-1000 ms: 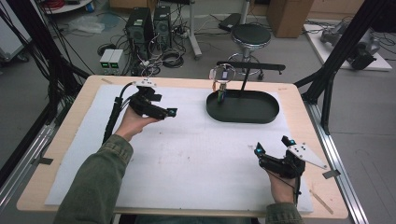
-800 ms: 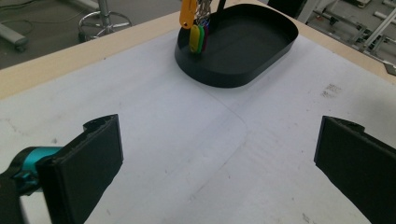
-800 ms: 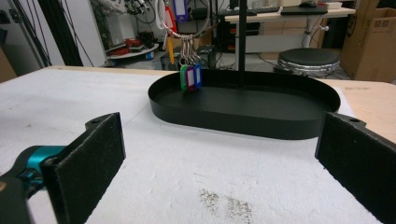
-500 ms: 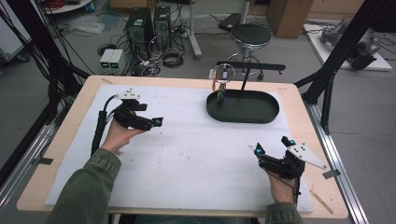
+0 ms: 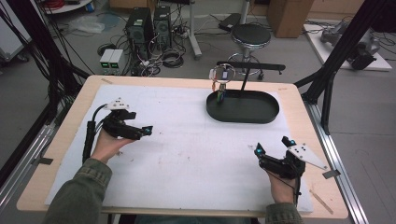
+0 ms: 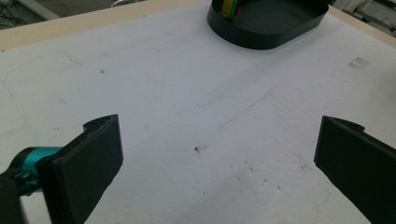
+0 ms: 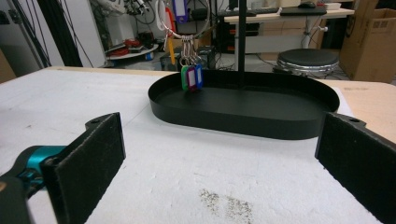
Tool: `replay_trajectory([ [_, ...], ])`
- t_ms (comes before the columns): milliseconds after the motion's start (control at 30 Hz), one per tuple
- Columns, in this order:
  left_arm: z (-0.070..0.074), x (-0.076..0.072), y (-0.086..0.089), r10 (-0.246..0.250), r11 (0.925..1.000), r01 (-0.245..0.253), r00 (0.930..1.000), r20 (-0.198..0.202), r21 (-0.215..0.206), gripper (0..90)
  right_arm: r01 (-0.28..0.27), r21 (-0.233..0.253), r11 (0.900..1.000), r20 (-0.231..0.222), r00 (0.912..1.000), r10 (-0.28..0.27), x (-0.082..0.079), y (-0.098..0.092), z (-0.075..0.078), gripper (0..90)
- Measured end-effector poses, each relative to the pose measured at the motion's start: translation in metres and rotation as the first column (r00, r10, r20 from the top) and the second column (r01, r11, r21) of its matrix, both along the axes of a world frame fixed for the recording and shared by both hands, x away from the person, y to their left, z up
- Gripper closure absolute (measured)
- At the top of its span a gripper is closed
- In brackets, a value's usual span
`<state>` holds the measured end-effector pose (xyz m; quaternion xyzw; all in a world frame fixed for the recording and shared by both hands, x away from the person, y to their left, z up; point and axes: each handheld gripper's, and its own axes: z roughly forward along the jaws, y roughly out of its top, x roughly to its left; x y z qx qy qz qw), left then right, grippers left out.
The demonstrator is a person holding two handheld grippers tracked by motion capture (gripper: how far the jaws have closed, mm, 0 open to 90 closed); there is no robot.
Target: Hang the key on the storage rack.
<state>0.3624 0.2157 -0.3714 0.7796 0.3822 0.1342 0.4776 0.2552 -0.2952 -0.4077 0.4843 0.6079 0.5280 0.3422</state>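
**Both grippers wait with wide jaws, away from the key ring**

The left gripper [image 5: 145,131] sits over the left side of the white sheet [image 5: 187,154] on the surface. Its jaws are wide apart and hold nothing. The right gripper [image 5: 273,145] sits near the front right corner of the surface. Its jaws are wide apart too, and they are empty.

The key ring [image 7: 183,18] hangs from a black stand [image 5: 246,70] at the far side of the surface. It is well apart from both grippers. In the right gripper view it is ahead of the jaws and a bit to the left. In the left gripper view, some of the tags [image 6: 229,7] show at the top edge, far past the jaws.

The ring hangs down, so its long way runs up and down. Small coloured tags [image 7: 192,77] dangle from it, green, purple and blue. Their low ends dip into the black tray [image 5: 268,114].

The tray is a long oval, and its long way runs left to right. Its low wall stands between the right gripper and the tags. Bare white sheet lies between the left gripper and the tray.
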Motion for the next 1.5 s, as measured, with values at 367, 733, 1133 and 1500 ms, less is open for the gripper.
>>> replay_trajectory([
  [367,-0.011,-0.025,0.02,0.075,0.9954,-0.076,0.9968,0.028,0.058,1.7,-0.003,0.001,1.0,-0.003,1.0,0.003,0.0,0.001,0.0,0.5],
  [733,-0.023,-0.048,0.051,0.189,0.9819,-0.189,0.9797,0.068,0.004,1.7,-0.004,0.001,1.0,-0.003,1.0,0.004,0.0,0.002,0.0,0.5],
  [1133,-0.033,-0.07,0.083,0.35,0.9365,-0.341,0.9254,0.146,-0.083,1.7,-0.002,-0.007,1.0,-0.003,1.0,0.002,0.0,0.003,0.0,0.5],
  [1500,-0.037,-0.083,0.107,0.444,0.8947,-0.424,0.8797,0.171,-0.14,1.7,-0.006,-0.019,1.0,-0.003,1.0,0.006,0.001,0.003,-0.001,0.5],
])
